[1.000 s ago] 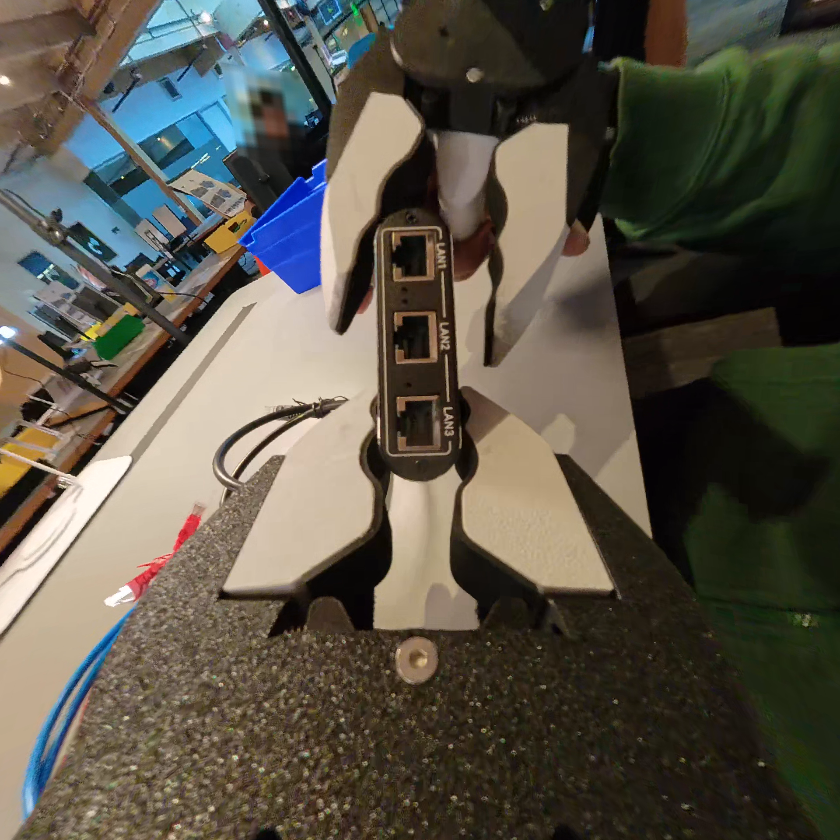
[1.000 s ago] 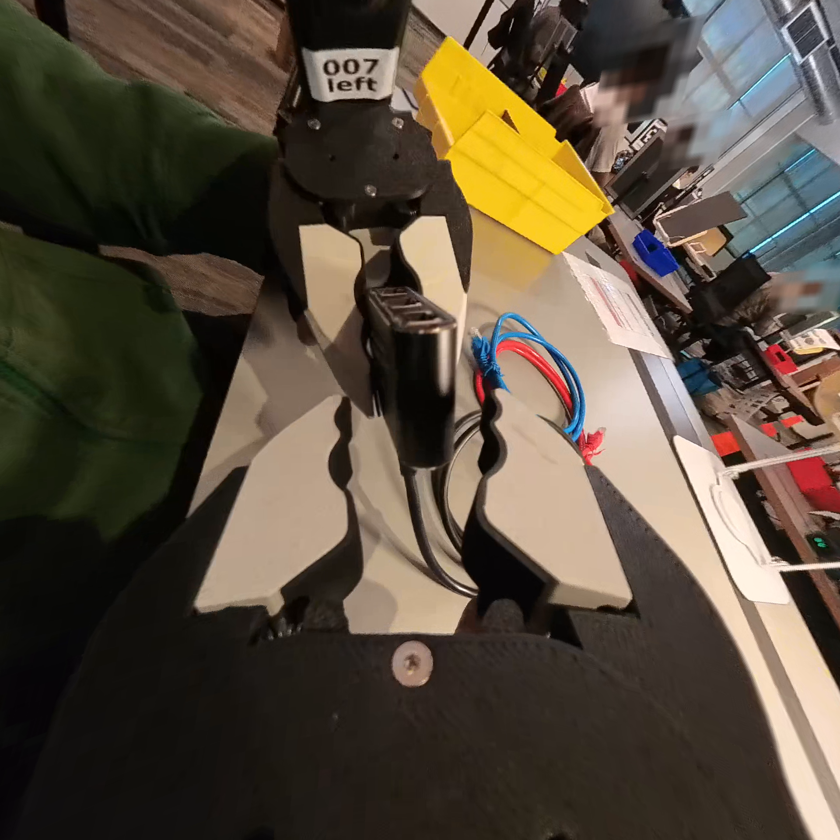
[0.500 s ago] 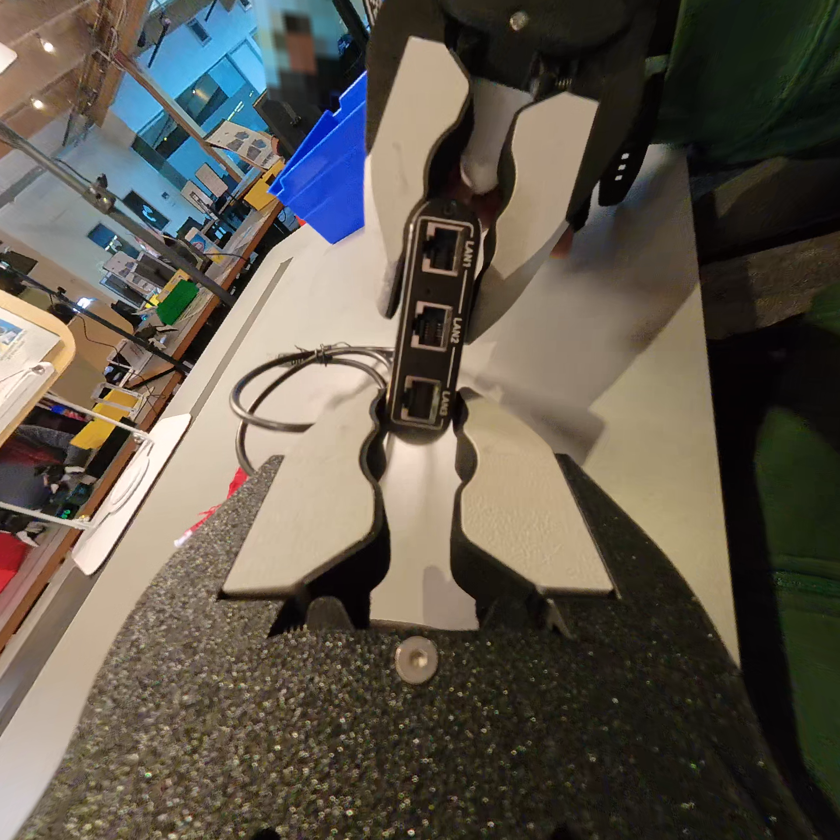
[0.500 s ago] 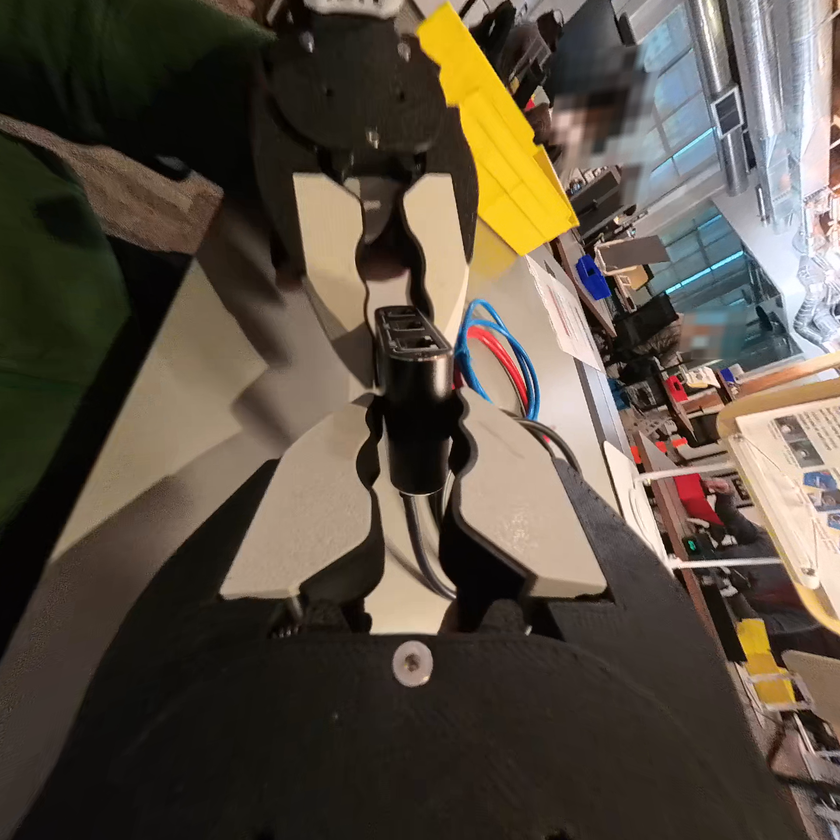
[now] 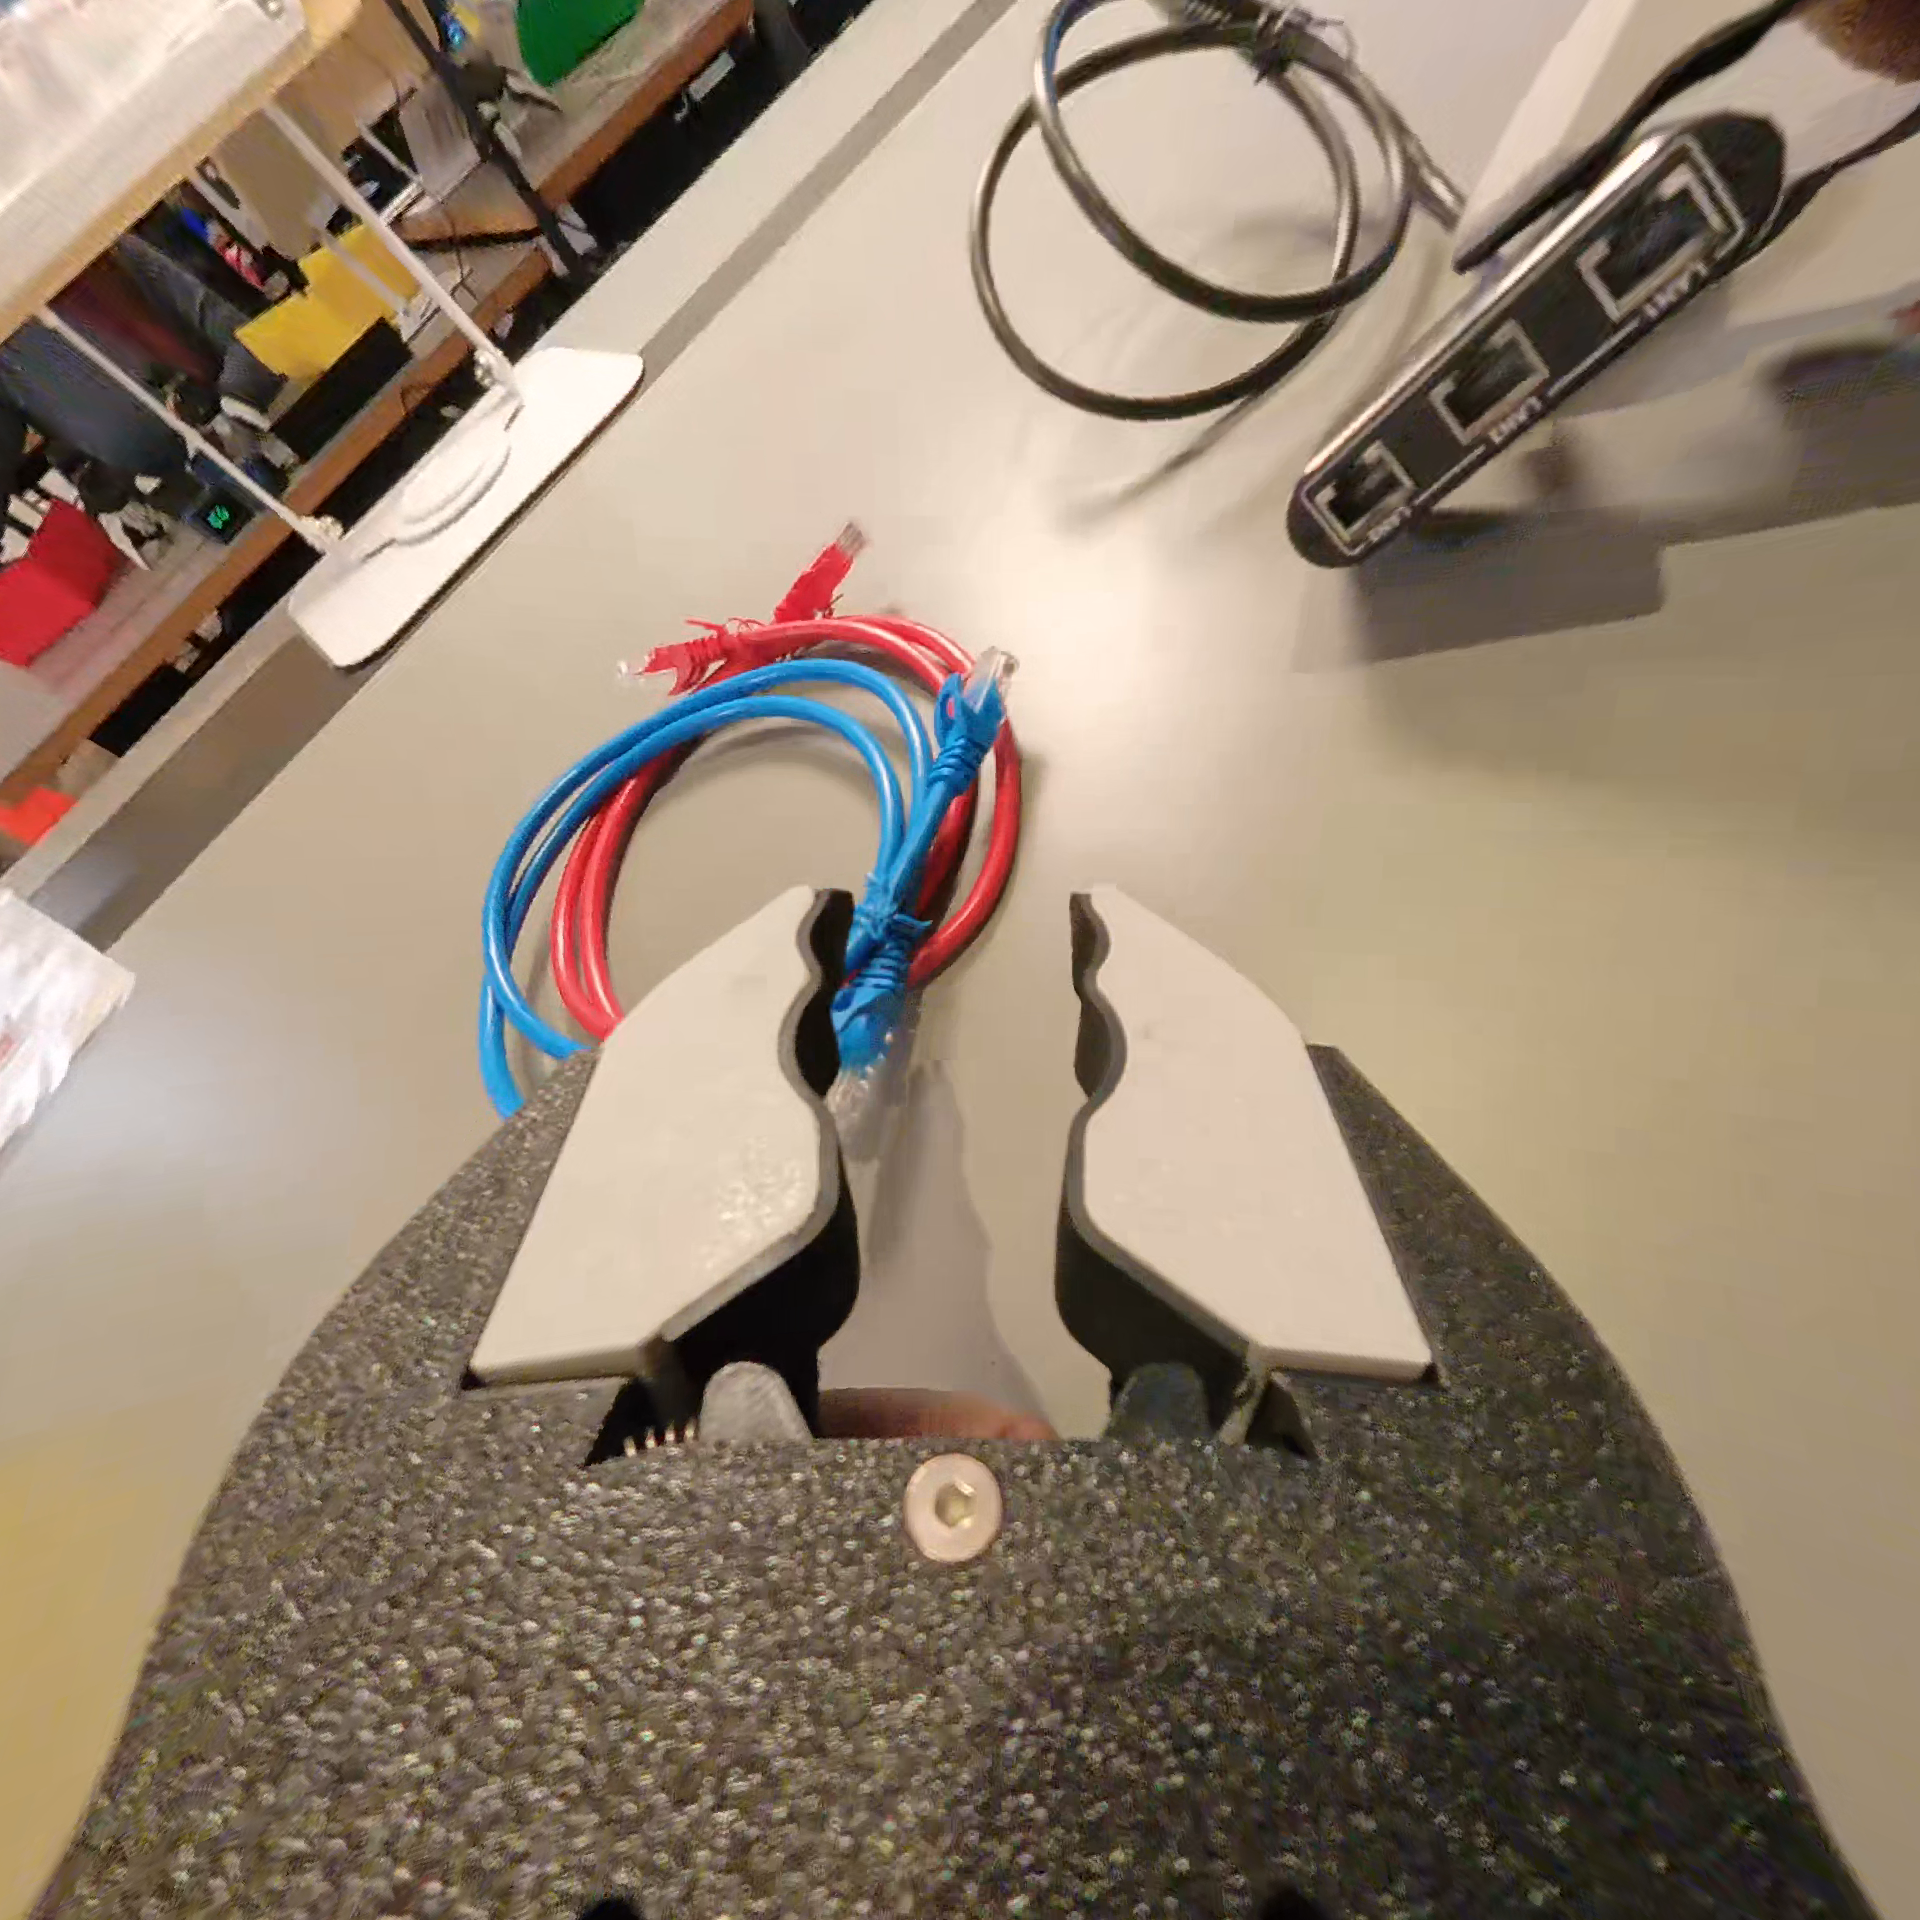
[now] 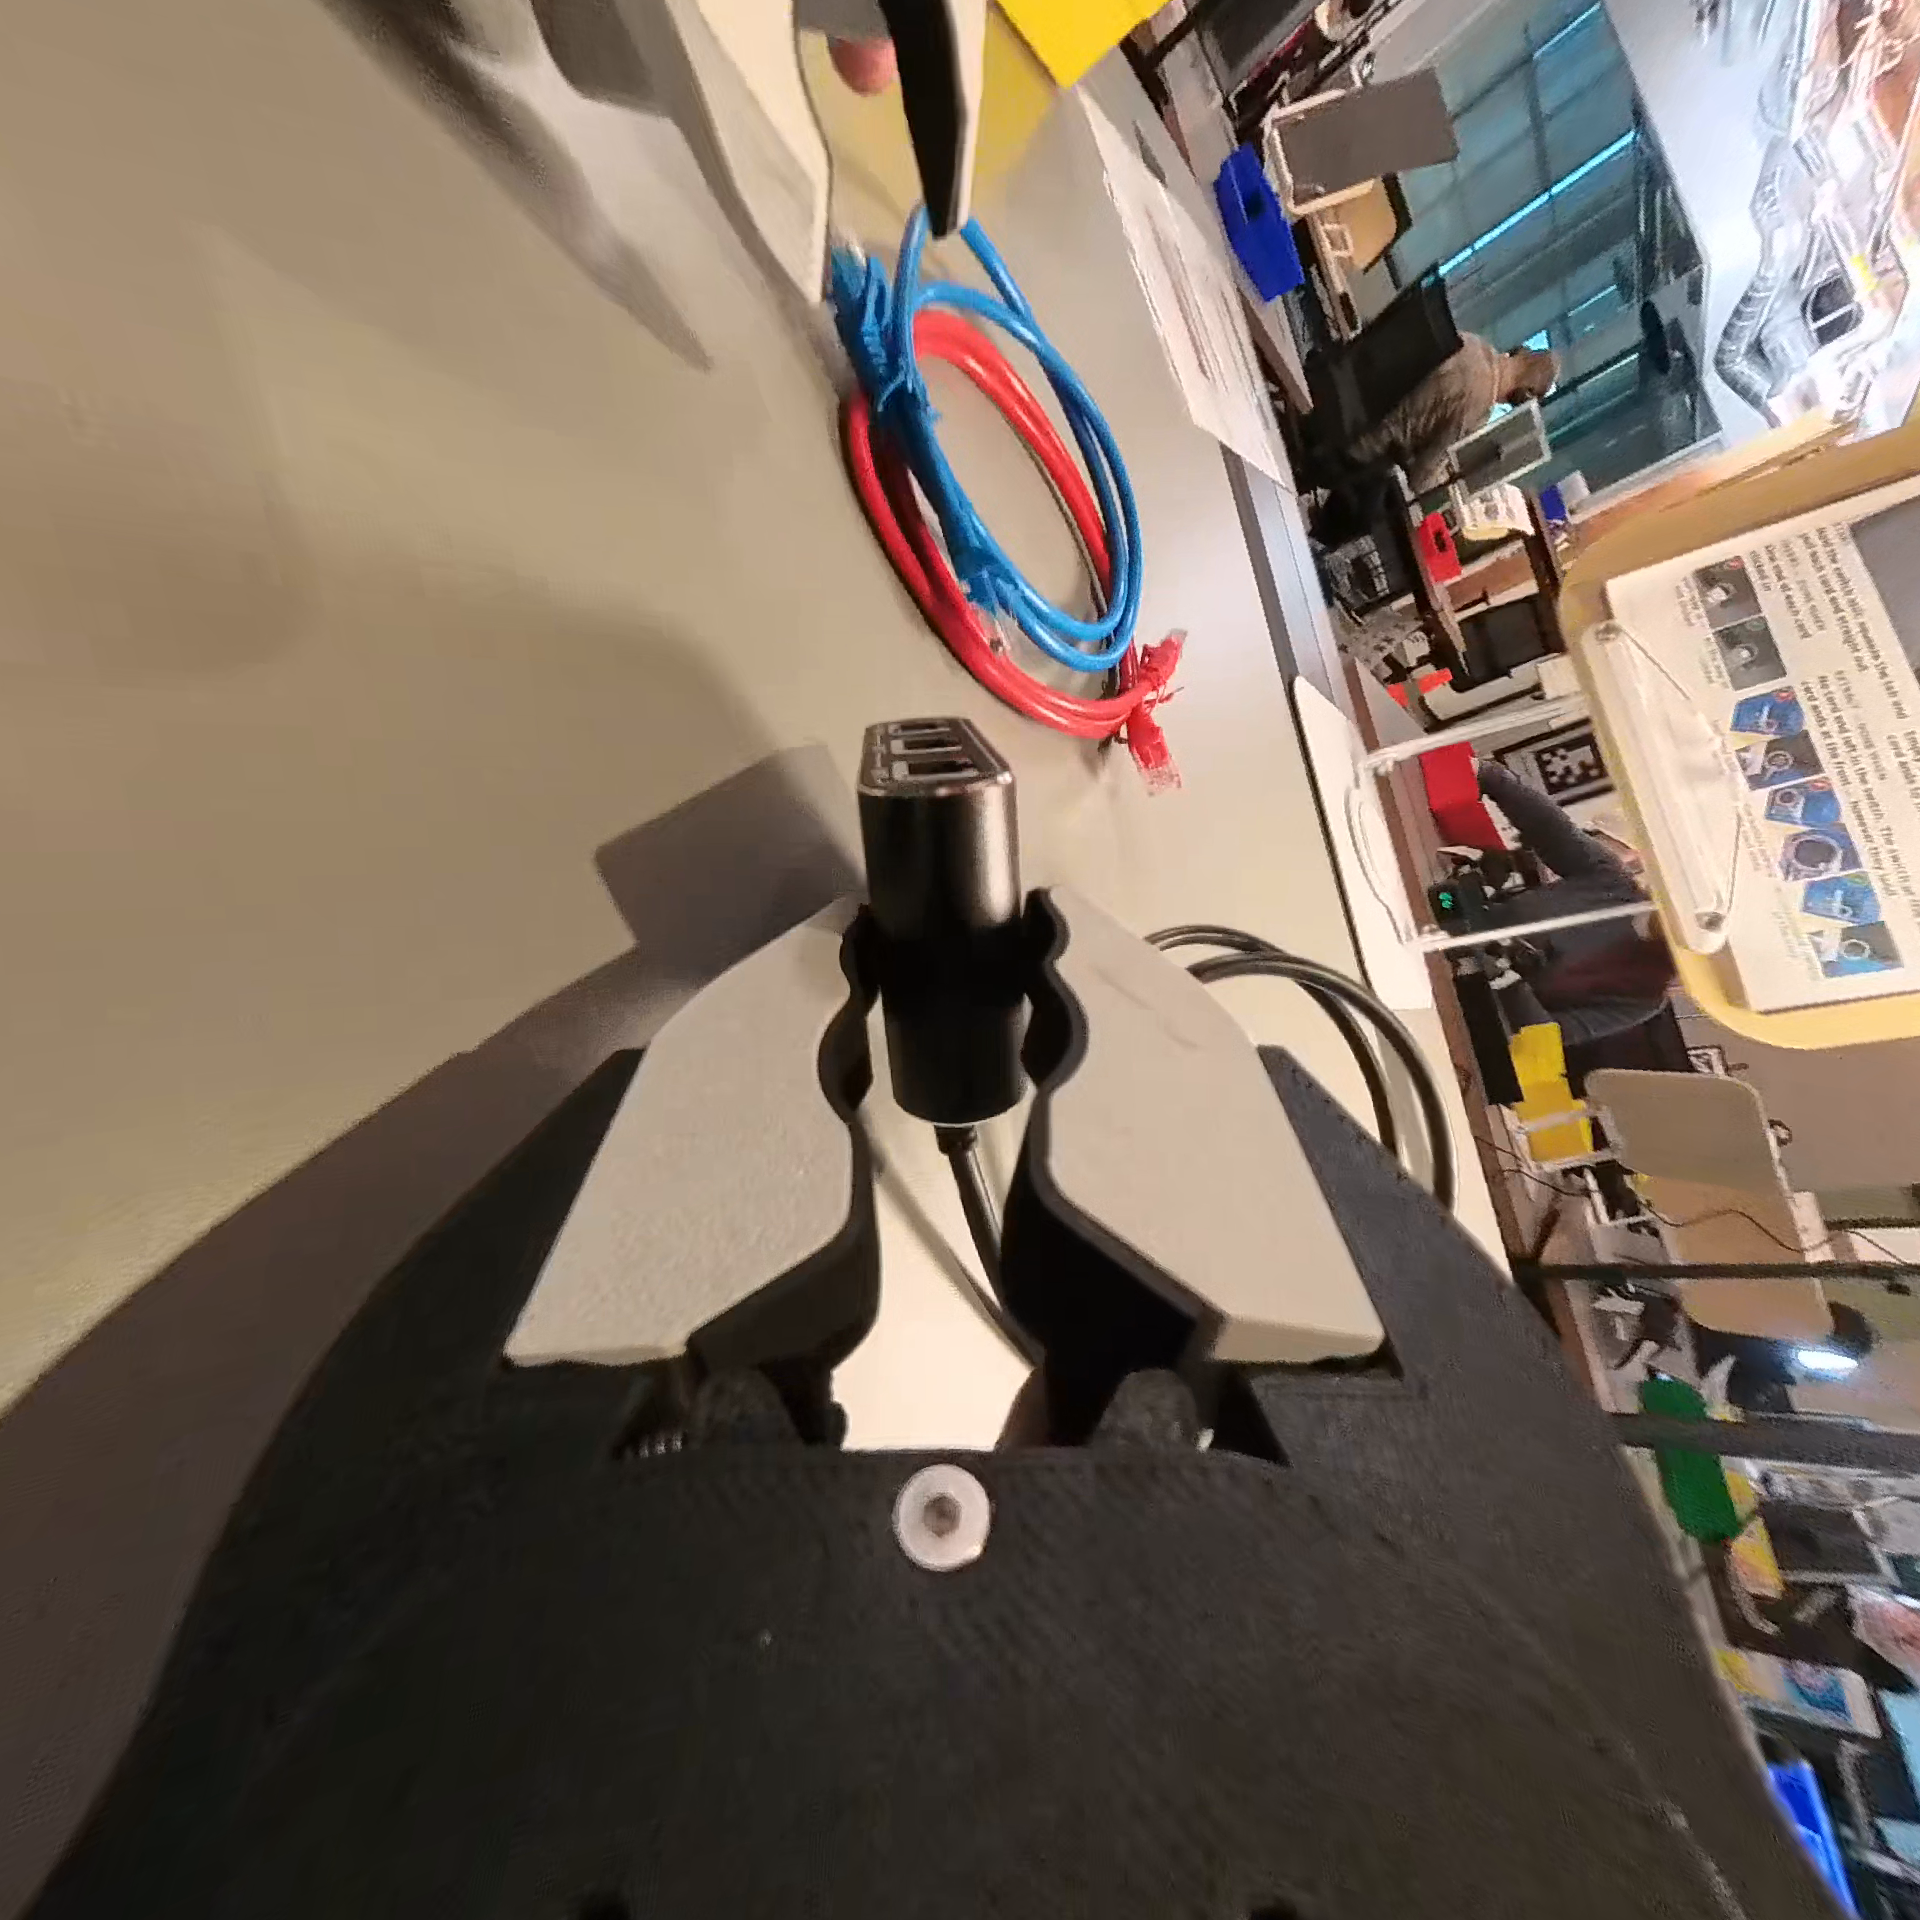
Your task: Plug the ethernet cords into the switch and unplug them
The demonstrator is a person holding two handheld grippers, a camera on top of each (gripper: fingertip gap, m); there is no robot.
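My left gripper point(image 5: 951, 914) is open and empty, low over a coil of blue ethernet cord point(image 5: 727, 717) and red ethernet cord point(image 5: 997, 831) on the grey table. A blue plug point(image 5: 868, 1023) lies just inside my left finger. The black switch point(image 5: 1507, 364), with three empty ports, is off to the upper right. My right gripper point(image 6: 951, 935) is shut on the switch point(image 6: 935, 831), ports facing away from the camera. The blue cord point(image 6: 1101, 468) and red cord point(image 6: 904, 520) lie beyond it. A finger of the left gripper point(image 6: 945, 135) shows above them.
The switch's black cable point(image 5: 980, 249) lies looped on the table point(image 5: 1351, 935) behind the cords. A white stand base point(image 5: 468, 488) sits near the table's far edge. A yellow bin point(image 6: 1060, 31) and a paper sheet point(image 6: 1195, 291) lie further along. Some 15 cm of space lies between my two pairs of fingers.
My left gripper let go of the switch, opened, and swung down over the cords. My right gripper closed on the switch and now holds it alone.
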